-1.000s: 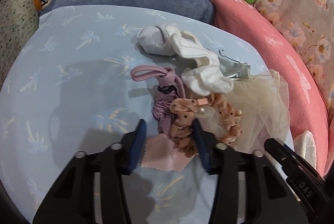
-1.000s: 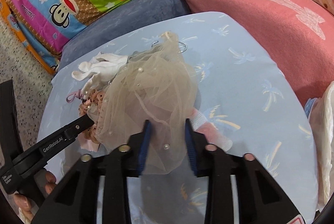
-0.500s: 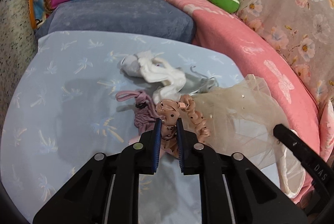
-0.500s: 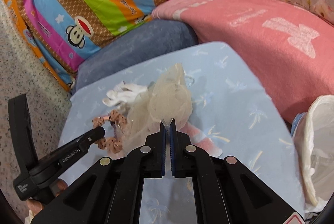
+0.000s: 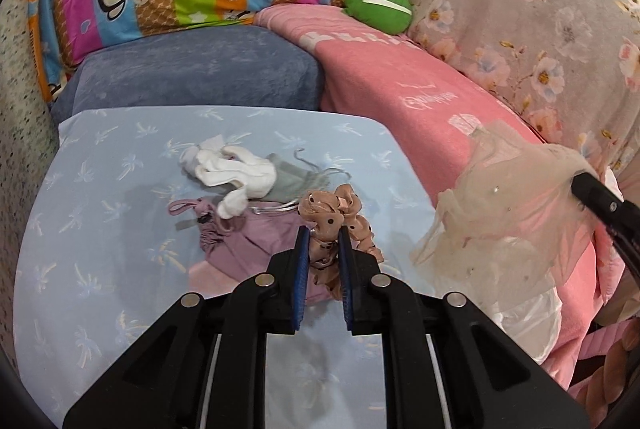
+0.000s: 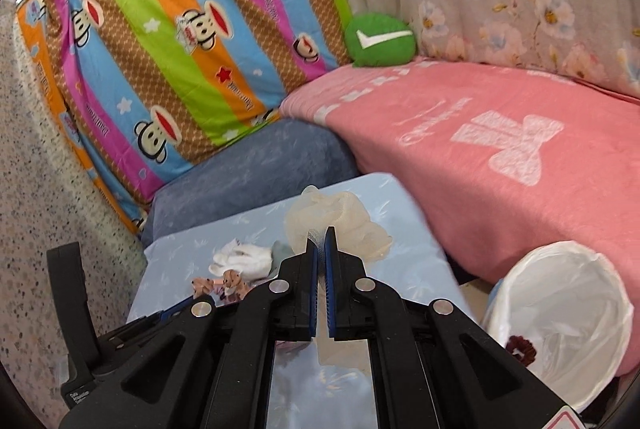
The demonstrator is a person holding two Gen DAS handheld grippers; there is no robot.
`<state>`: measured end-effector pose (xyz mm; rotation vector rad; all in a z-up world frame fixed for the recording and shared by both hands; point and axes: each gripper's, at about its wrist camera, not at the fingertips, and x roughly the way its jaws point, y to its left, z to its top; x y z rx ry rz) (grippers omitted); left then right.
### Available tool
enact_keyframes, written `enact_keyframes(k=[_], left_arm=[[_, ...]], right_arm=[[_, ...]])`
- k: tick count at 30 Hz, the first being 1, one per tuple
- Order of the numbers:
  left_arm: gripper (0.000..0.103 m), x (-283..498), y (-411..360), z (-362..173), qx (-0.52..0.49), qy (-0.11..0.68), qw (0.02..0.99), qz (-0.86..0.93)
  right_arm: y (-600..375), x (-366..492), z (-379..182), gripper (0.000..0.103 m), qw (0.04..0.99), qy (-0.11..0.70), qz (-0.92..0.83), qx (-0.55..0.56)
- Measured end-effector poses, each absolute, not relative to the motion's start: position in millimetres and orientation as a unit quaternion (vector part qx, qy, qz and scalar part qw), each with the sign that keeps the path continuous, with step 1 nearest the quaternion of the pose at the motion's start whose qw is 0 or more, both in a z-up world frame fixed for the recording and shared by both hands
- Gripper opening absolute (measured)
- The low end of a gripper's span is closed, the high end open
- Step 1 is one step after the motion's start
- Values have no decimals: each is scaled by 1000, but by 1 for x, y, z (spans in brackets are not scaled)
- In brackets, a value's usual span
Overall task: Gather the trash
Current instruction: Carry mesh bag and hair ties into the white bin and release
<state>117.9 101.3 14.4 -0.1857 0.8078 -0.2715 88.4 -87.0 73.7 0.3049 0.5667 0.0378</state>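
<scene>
Your left gripper (image 5: 323, 235) has its two blue-padded fingers closed most of the way onto a peach scrunchie with dark dots (image 5: 336, 217), which bunches up between them and trails off to the right just above the pale blue cushion (image 5: 100, 229). Your right gripper (image 6: 320, 241) is pinched almost fully together on a cream tulle scrunchie (image 6: 340, 221), holding it up off the cushion; in the left wrist view that same sheer fabric (image 5: 508, 197) hangs off the right side of the cushion, in front of the pink blanket (image 5: 400, 77), with white plastic showing below it. Lying on the cushion beyond the peach scrunchie are a pair of white socks (image 5: 232, 169), a grey drawstring pouch (image 5: 296, 177) touching them on the right, and a mauve folded umbrella (image 5: 248, 241) just below the socks. In the right wrist view, a bin lined with a white plastic bag (image 6: 560, 313) stands to the right of the cushion against the pink blanket, with a dark red item (image 6: 520, 347) already inside. Behind everything, a striped monkey-print quilt (image 6: 180, 41) and a green round pillow (image 6: 380, 41) rest against the back.
</scene>
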Motion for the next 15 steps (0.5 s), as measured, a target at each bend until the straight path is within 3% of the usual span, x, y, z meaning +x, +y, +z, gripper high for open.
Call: enact_keyframes(k=[15], left_arm=[[14,87,-13,41,-18,366,904,-220]], right_arm=[[-207,24,89,3,951,235,-83,183]])
